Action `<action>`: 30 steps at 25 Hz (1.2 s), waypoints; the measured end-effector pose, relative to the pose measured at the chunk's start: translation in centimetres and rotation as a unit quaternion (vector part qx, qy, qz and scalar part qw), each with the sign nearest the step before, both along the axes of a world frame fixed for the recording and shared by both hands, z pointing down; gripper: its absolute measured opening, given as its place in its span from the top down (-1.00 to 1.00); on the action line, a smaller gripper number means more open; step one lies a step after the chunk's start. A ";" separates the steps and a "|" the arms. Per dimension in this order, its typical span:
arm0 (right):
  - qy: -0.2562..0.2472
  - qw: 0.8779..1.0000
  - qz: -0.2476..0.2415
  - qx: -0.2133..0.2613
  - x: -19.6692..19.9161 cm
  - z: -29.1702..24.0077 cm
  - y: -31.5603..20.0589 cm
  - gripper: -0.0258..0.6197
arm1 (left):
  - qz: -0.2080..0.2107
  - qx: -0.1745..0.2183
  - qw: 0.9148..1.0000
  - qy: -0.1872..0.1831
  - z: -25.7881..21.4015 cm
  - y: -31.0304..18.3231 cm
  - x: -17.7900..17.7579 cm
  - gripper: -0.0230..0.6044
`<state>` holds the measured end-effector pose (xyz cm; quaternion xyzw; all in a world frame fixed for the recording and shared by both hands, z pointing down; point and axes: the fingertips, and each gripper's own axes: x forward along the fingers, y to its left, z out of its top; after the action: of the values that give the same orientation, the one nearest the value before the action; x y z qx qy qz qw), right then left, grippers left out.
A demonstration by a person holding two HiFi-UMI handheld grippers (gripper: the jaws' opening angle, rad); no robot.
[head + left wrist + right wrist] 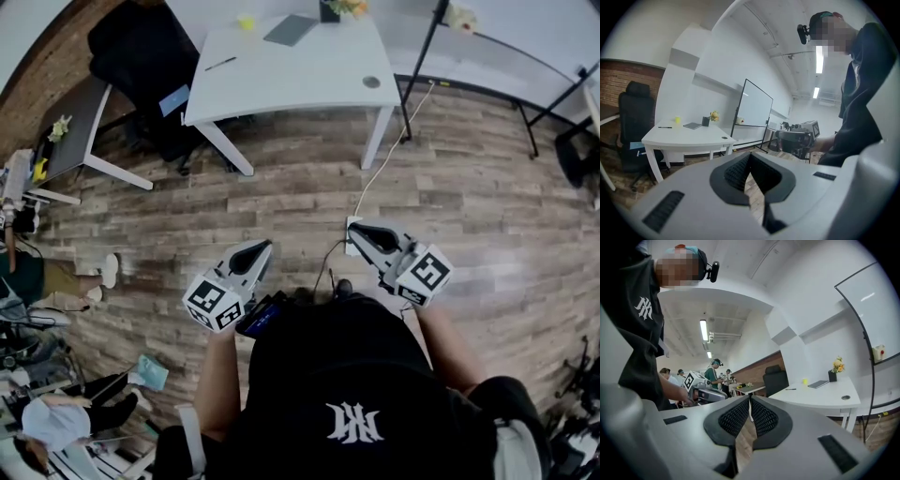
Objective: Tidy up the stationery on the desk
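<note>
Grey-shelled and black-padded, the left gripper [255, 251] and the right gripper [362, 231] hang in front of the person with jaws pressed together and nothing between them. Both are held over a wood-plank floor [281, 197], well apart from the work.

Across that floor stands the white table [309, 80], where the stationery lies. A dark pen [221, 64] lies alone towards the table's left end. A thin grey notebook [291, 30] lies flat farther back, closed. A small yellow object [246, 22] sits just beyond the two, too small to identify. A dark pot of flowers [330, 9] stands at the far edge. A black office chair [141, 56] waits off the table's left end.

The pen looks light, stiff and slim, and would probably roll if nudged, so a pinch across the middle of its barrel seems the surest hold. The notebook appears light but lies flush on the top, leaving no gap for a jaw. Sliding it until one edge overhangs the table, then gripping that edge, looks the likeliest way to lift it, and its cover may flex. No item has been reached yet.
</note>
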<state>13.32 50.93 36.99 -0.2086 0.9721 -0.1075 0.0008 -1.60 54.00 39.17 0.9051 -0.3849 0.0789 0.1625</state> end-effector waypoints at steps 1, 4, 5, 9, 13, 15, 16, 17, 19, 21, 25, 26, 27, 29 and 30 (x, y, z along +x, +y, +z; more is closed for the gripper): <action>-0.005 1.000 -0.007 0.005 0.1 -0.1 0.2 0.79 | -0.003 0.000 1.000 -0.001 -0.1 -0.1 -0.1 0.93; 0.003 0.999 -0.037 0.032 0.5 0.2 0.7 0.80 | -0.013 0.001 1.000 0.003 -0.3 -0.3 -0.4 0.93; 0.009 0.999 -0.040 0.036 0.7 0.6 0.7 0.80 | -0.016 -0.001 1.000 0.002 -0.4 -0.3 -0.3 0.93; 0.000 0.999 -0.041 0.016 2.0 1.3 0.4 0.80 | -0.025 -0.007 1.000 0.004 -0.8 -0.2 0.0 0.93; -0.007 0.999 -0.034 0.019 3.0 1.7 0.4 0.80 | -0.017 -0.010 0.999 -0.028 -0.2 0.2 0.1 0.93; -0.009 0.999 -0.032 0.017 3.2 2.1 0.4 0.80 | -0.020 -0.012 0.999 -0.029 0.0 0.4 -0.2 0.93; -0.003 0.999 -0.031 0.015 3.3 2.5 0.4 0.80 | -0.021 -0.014 0.999 -0.026 0.2 0.5 -0.3 0.93; 0.006 0.999 -0.028 0.014 3.3 2.9 0.2 0.80 | -0.022 -0.017 0.999 -0.025 0.4 0.5 -0.4 0.93; 0.026 0.999 -0.018 0.015 3.3 3.8 -0.2 0.79 | -0.022 -0.025 0.999 -0.029 1.0 0.4 -0.3 0.93; 0.035 0.999 -0.011 0.014 3.3 4.4 -0.7 0.79 | -0.015 -0.034 0.999 -0.036 1.9 0.3 -0.1 0.93; 0.033 0.999 -0.005 -0.002 2.7 5.2 -1.9 0.79 | -0.004 -0.045 0.999 -0.023 2.8 -0.8 -0.1 0.93; 0.033 0.999 -0.004 -0.005 2.4 5.3 -2.3 0.79 | -0.002 -0.046 0.999 -0.021 3.0 -1.3 -0.2 0.93; 0.033 0.999 -0.003 -0.008 2.1 5.3 -2.7 0.79 | 0.000 -0.046 0.999 -0.018 3.2 -1.9 -0.4 0.93; 0.035 0.999 -0.003 -0.010 1.6 5.3 -3.7 0.79 | 0.003 -0.047 0.999 -0.012 3.5 -3.5 -0.8 0.93; 0.036 0.999 -0.004 -0.013 1.2 5.5 -4.4 0.80 | 0.003 -0.048 0.999 -0.010 3.6 -4.5 -1.0 0.93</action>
<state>14.56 46.52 42.44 -0.2088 0.9707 -0.1127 -0.0372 -2.58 49.51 42.72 0.8965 -0.3794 0.1073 0.2018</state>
